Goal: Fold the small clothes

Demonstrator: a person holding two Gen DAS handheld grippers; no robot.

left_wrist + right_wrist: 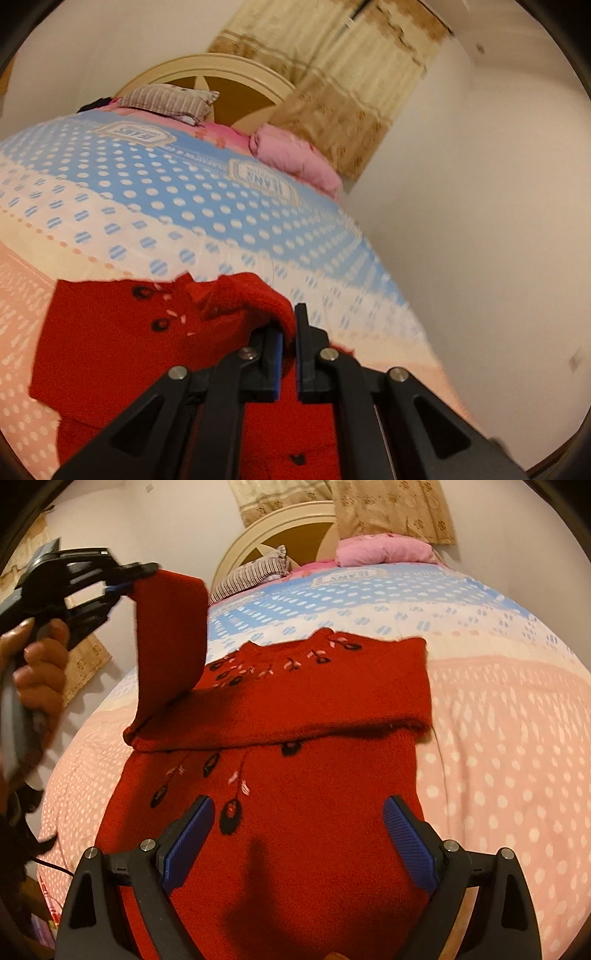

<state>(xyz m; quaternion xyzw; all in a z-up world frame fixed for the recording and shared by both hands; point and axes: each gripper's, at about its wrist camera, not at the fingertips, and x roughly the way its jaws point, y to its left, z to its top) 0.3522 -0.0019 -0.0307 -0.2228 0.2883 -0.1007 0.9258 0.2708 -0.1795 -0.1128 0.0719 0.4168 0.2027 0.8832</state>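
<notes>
Mid-fold: the left gripper (127,581) had its jaws clamped on the red sweater's sleeve (170,635), lifted off the bed (498,738). The right gripper (297,843) hovered, jaws apart, over the sweater body (295,867) below. Next, the sleeve probably needed laying across it.

This is a bedroom in a home. A bed (498,738) fills most of both views, covered by a sheet printed with white dots on blue and pink bands. At its far end stands a rounded cream headboard (207,70) with brown panels. Against it lie a striped pillow (168,101) and a pink quilt (295,158) bunched near the wall. Behind the headboard hangs a beige patterned curtain (332,74), and the walls (480,221) around are plain and pale. A red knitted sweater (295,738) with small stitched flowers is spread on the sheet, the sort of clothing sorted at home.
</notes>
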